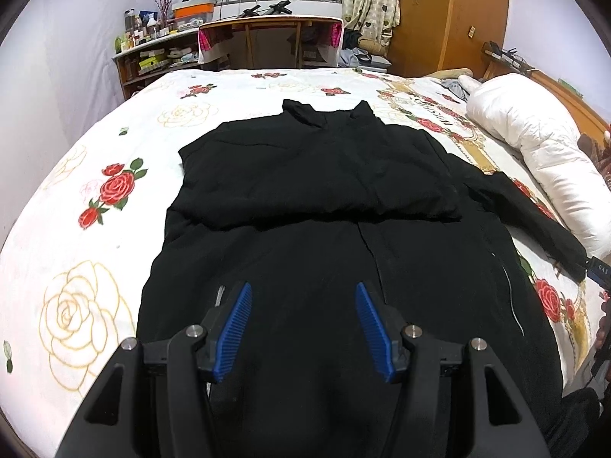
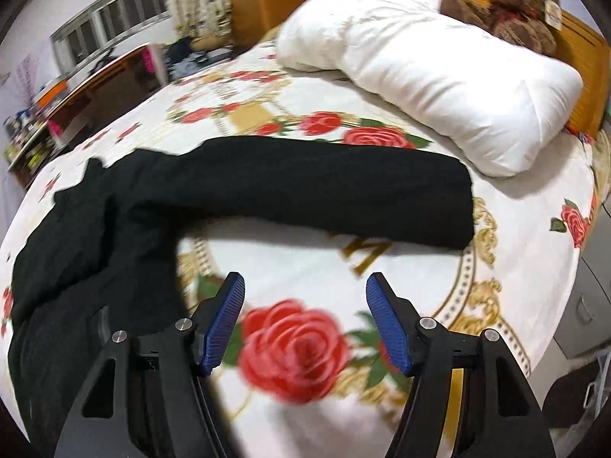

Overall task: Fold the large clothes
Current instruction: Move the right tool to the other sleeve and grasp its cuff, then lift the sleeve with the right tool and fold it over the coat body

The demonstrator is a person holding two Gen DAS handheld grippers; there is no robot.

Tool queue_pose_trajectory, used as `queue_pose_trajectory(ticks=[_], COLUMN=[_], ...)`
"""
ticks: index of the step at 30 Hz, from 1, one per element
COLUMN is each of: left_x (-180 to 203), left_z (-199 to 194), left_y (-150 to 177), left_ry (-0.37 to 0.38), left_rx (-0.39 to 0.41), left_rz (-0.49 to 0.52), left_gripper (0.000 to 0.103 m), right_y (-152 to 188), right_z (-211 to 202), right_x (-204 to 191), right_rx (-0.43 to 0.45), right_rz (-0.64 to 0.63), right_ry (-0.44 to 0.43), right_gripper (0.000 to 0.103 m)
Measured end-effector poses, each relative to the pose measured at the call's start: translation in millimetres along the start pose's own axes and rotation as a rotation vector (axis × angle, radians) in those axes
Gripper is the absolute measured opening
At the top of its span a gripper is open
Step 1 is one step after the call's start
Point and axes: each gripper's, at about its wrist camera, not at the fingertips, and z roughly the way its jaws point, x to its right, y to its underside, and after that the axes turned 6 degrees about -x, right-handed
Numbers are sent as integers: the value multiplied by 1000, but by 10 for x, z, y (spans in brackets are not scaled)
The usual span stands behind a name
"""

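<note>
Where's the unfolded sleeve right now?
In the right wrist view the sleeve lies flat across the bedspread, stretching right toward the white pillow, ahead of the right tool.

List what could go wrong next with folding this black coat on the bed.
1. The outstretched sleeve ends close to the white pillow; a hasty sweep might snag or drag the pillow.
2. The right tool is open over bare bedspread, so closing here could pinch the sheet.
3. The folded sleeve lies loose across the chest; tugging the coat may undo it.
</note>
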Motion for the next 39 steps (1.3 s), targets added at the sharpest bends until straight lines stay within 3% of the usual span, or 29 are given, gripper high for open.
queue_pose_trajectory(ticks=[12, 19, 29, 34, 36, 37, 39], left_x=[164, 172, 125, 113, 103, 85, 54], left_z=[331, 604, 810, 807, 806, 807, 807], left_y=[-301, -383, -262, -261, -265, -266, -261], left_ry=[-12, -7, -13, -23, -28, -29, -32], left_rx=[-20, -55, -109, -108, -108, -109, -112], left_rz=[38, 41, 20, 24, 24, 21, 14], left_gripper=[59, 59, 59, 59, 59, 59, 59], right_y=[-270, -308, -444, -589, -649, -679, -738], right_z=[663, 858, 1069, 1178, 1186, 1186, 1142], right_x=[712, 954, 1212, 1192, 1112, 1068, 982], right_rx=[-74, -63, -26, -33, -42, -46, -42], right_rz=[206, 362, 522, 505, 458, 429, 380], right_ry=[39, -41, -111, -28, 32, 54, 101], right_gripper=[67, 76, 76, 76, 67, 52, 37])
